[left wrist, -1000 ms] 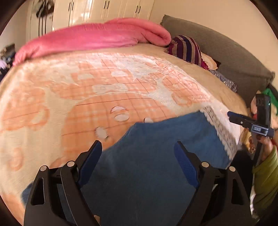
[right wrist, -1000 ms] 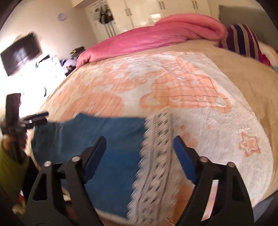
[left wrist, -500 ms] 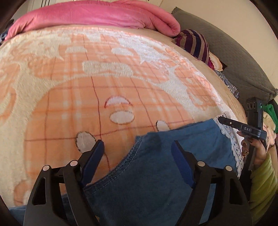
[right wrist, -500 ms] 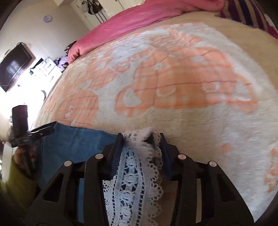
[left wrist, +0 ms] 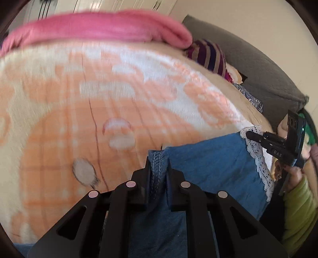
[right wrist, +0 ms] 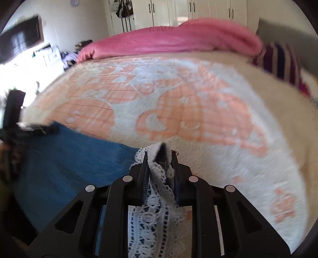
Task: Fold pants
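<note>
Orange-and-white blanket (left wrist: pixel 83 111), pink duvet (right wrist: pixel 174 41), striped pillow (left wrist: pixel 208 55), white wardrobe (right wrist: pixel 190 10).

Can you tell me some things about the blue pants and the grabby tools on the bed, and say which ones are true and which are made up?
1. The left tool is shut on the stitched denim edge of the pants. True.
2. The right tool is wide open and holds nothing. False: it is shut on the white lace trim of the pants.
3. The pants are red. False: they are blue denim.
4. A rolled pink blanket lies at the far side of the bed. True.
5. The pants lie on a plain green sheet. False: they lie on an orange and white patterned blanket.
</note>
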A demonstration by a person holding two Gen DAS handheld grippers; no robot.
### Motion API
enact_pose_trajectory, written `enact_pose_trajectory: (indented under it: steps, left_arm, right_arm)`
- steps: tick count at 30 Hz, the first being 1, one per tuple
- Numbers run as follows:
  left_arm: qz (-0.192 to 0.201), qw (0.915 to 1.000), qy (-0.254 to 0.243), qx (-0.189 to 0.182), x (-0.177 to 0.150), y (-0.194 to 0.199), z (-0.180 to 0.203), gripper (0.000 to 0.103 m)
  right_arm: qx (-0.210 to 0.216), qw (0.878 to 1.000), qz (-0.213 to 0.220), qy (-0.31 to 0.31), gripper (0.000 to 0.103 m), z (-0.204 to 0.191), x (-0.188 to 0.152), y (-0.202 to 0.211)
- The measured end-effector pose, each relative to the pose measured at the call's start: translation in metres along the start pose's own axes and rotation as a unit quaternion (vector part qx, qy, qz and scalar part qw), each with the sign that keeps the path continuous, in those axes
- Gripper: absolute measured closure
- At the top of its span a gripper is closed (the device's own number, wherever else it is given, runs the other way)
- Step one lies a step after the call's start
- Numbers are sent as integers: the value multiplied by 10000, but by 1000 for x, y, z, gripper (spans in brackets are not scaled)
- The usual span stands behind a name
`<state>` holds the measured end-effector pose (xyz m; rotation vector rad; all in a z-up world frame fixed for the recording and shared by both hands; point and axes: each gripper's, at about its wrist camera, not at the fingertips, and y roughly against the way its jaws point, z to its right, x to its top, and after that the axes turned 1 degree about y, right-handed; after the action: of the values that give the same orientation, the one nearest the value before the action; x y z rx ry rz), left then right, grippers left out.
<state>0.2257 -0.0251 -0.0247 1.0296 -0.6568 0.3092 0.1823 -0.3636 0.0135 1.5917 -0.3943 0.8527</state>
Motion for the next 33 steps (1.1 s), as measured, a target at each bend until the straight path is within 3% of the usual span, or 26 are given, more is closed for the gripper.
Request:
enact_pose_trajectory:
  steps: [1,5,9,12,13,14,15,20,22,23,24,29,33]
  left_arm:
    - [90,9998,-148,78,3,5,5,92]
    - [105,9976,-526,446,7,-2,14,92]
    - [-243,9980,-298,511,1,-28,-2,92]
    - [-288,9982,-193,489,-2,-30,-9,89]
    - [-268,9984,-168,479,-2,-28,-10,88]
    - [-251,9984,-148,476,-2,-27,-11,87]
    - [-231,9986,-129,468,-3,-26,-12,85]
    - [71,9984,-71,560,-2,4,-12,78]
    - [196,9980,-33,600,-6,24,-11,73]
    - [225,9979,6,603,-9,33,-11,64]
    - [247,9979,39,604,-12,41,-11,59]
    - [407,9972,271,560,-45,84,-9,58]
    - [407,9928,334,1078,-83,108,-8,52]
  right_arm:
    - [-120,9999,2,93,95,0,6,-1]
    - [-144,9994,-231,219,95,8,23,-21]
    - [-102,9971,-696,276,93,9,16,-57]
    - [105,9979,-634,-13,89,20,11,-57]
    - [107,9984,-550,-113,79,24,10,-53]
    - [72,9986,-467,-235,57,28,10,-48]
    - [55,9986,-385,-365,50,32,9,-43]
    - [314,9908,321,-1275,46,59,-7,17]
    - [553,9852,412,-1572,38,60,-21,41]
    - [629,9838,388,-1631,36,59,-26,47]
    - [723,9829,307,-1665,36,53,-39,57]
    - [1036,9813,-180,-1613,36,32,-70,79]
    - [975,9769,-838,-1706,36,29,-88,66]
